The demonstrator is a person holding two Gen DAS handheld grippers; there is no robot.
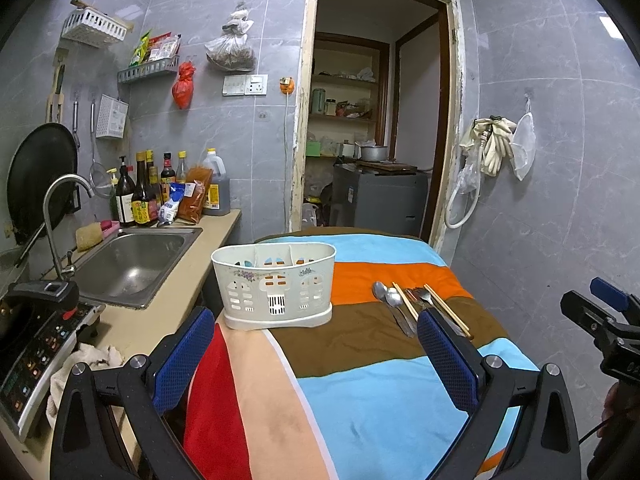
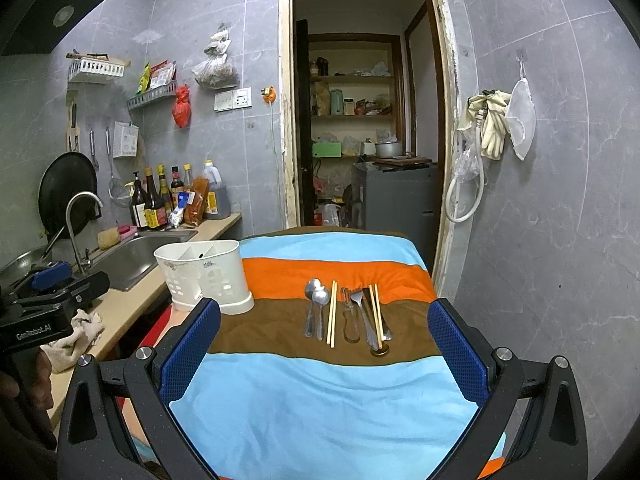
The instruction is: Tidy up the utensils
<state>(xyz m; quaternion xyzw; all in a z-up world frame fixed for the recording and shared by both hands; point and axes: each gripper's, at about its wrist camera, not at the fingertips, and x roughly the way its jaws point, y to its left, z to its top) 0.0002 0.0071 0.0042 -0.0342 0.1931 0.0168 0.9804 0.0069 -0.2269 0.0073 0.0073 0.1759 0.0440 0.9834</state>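
Note:
A white plastic utensil holder (image 1: 276, 284) with three compartments stands on the striped cloth; in the right wrist view it (image 2: 204, 276) is at the left. Two spoons (image 2: 316, 304), chopsticks (image 2: 332, 312), a fork (image 2: 362, 312) and other metal utensils lie in a row on the brown stripe; in the left wrist view they (image 1: 400, 304) lie right of the holder. My left gripper (image 1: 316, 320) is open and empty, above the cloth in front of the holder. My right gripper (image 2: 324, 320) is open and empty, in front of the utensils.
The striped cloth (image 2: 320, 392) covers a table. A counter with a steel sink (image 1: 132, 260), tap, sauce bottles (image 1: 140, 196) and an induction cooker (image 1: 36, 344) runs along the left. A rag (image 2: 76, 336) lies on the counter. An open doorway (image 2: 360, 120) is behind.

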